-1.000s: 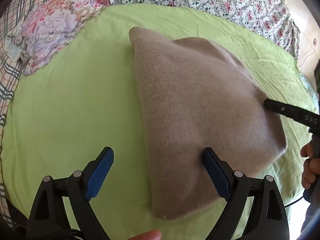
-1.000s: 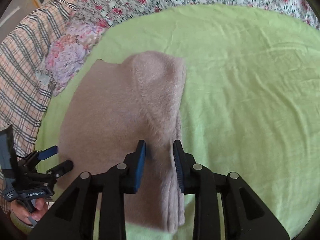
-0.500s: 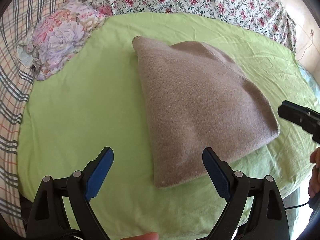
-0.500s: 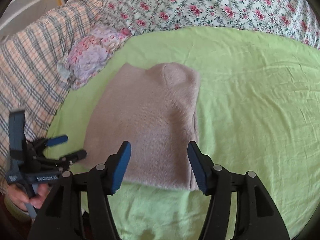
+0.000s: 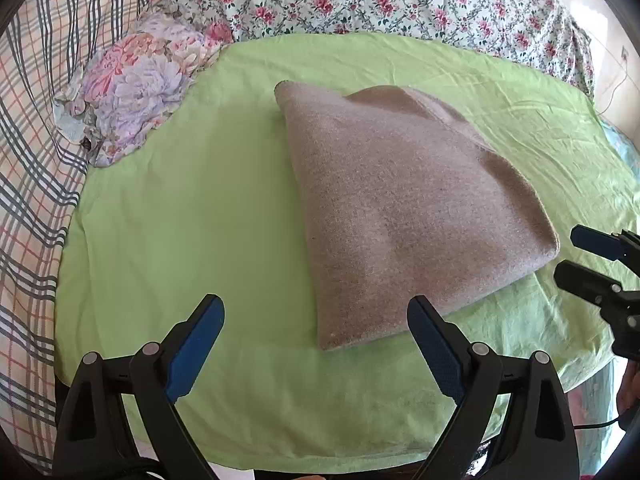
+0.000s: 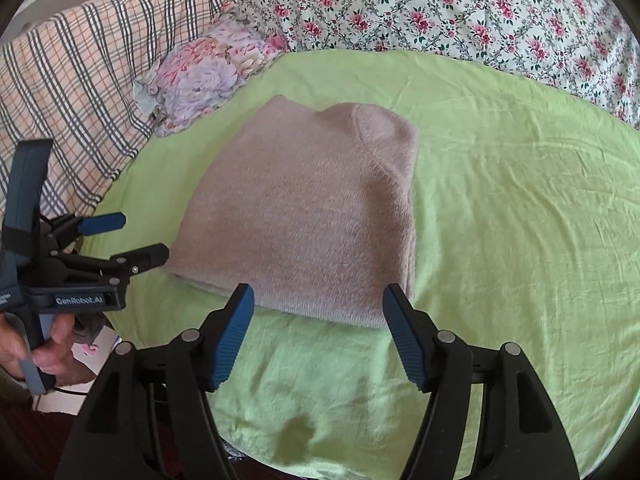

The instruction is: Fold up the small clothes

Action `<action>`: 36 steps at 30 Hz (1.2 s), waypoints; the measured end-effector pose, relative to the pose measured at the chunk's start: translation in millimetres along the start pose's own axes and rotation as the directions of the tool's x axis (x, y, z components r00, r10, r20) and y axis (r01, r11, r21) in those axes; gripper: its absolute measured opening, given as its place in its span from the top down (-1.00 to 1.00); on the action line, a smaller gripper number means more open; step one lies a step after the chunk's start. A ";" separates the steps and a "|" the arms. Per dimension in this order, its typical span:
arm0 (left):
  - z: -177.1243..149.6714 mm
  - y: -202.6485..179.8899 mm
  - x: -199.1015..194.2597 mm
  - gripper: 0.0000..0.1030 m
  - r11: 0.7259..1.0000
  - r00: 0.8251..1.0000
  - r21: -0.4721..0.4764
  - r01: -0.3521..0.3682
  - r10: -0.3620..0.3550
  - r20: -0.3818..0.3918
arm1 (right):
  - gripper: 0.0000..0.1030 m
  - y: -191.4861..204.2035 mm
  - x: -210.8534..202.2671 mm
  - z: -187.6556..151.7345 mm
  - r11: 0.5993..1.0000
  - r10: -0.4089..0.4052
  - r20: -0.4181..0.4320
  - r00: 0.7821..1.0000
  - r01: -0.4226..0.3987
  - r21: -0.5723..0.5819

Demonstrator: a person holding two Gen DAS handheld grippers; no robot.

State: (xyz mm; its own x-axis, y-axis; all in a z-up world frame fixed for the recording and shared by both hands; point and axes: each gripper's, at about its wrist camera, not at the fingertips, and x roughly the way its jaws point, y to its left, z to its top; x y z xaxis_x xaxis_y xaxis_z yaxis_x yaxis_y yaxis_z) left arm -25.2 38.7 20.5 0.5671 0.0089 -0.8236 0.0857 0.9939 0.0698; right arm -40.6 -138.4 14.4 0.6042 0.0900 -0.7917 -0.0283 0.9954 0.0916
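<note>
- Presently, we find the folded beige knit garment (image 5: 404, 216) lying flat on the green sheet (image 5: 192, 216).
- We note the left gripper (image 5: 316, 344) spread wide, empty, just short of the garment's near edge.
- We note the right gripper (image 6: 318, 332) opening, nothing between its jaws, clear of the garment.

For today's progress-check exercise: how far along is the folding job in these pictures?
Done: the taupe knit garment lies folded into a compact stack on the green sheet.
In hand: nothing; the left gripper is open and empty, and the right gripper is opening, empty, clear of the fabric.
Left: perhaps only tidying; no other small clothes are visible.
</note>
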 end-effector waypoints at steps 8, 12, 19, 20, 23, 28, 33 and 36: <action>0.8 -4.7 -1.2 -0.82 1.000 1.000 0.018 -0.007 0.007 0.008 | -0.44 2.9 1.3 1.8 1.000 -0.009 0.002 1.000 0.009 -0.028; 2.8 -3.6 3.5 -0.82 1.000 1.000 0.025 -0.007 0.007 -0.001 | -0.47 3.5 5.7 4.0 0.999 -0.009 -0.006 1.000 0.008 -0.050; 11.8 0.7 6.3 -0.82 1.000 1.000 0.024 -0.016 0.016 0.012 | -0.48 1.5 11.9 13.3 0.999 0.003 -0.008 1.000 -0.004 -0.045; 13.1 1.5 6.8 -0.82 1.000 1.000 0.022 -0.016 0.016 0.012 | -0.48 2.9 12.2 14.2 0.999 0.004 -0.007 1.000 -0.004 -0.045; 15.8 3.0 7.6 -0.82 1.000 1.000 0.020 -0.019 0.018 0.018 | -0.53 3.4 13.5 18.2 0.999 0.010 -0.003 1.000 -0.010 -0.038; 16.8 2.0 12.2 -0.82 1.000 1.000 0.020 -0.013 0.012 0.008 | -0.63 5.6 17.6 20.5 0.999 0.010 -0.011 1.000 -0.010 -0.040; 19.0 0.0 16.4 -0.82 1.000 1.000 0.027 -0.005 0.005 0.002 | -0.65 4.2 22.9 22.4 0.999 0.021 -0.027 0.999 -0.021 -0.032; 20.5 -1.6 16.9 -0.82 1.000 1.000 0.023 -0.003 0.003 0.002 | -0.65 5.0 23.6 23.2 0.999 0.021 -0.024 0.999 -0.021 -0.032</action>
State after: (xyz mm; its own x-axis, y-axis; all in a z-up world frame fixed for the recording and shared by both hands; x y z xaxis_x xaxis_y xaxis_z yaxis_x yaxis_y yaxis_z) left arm 1.0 34.9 18.0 0.5692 0.0115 -0.8221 0.1031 0.9910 0.0853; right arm -8.0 -132.0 10.2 0.5838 0.1113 -0.8042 -0.0663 0.9938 0.0894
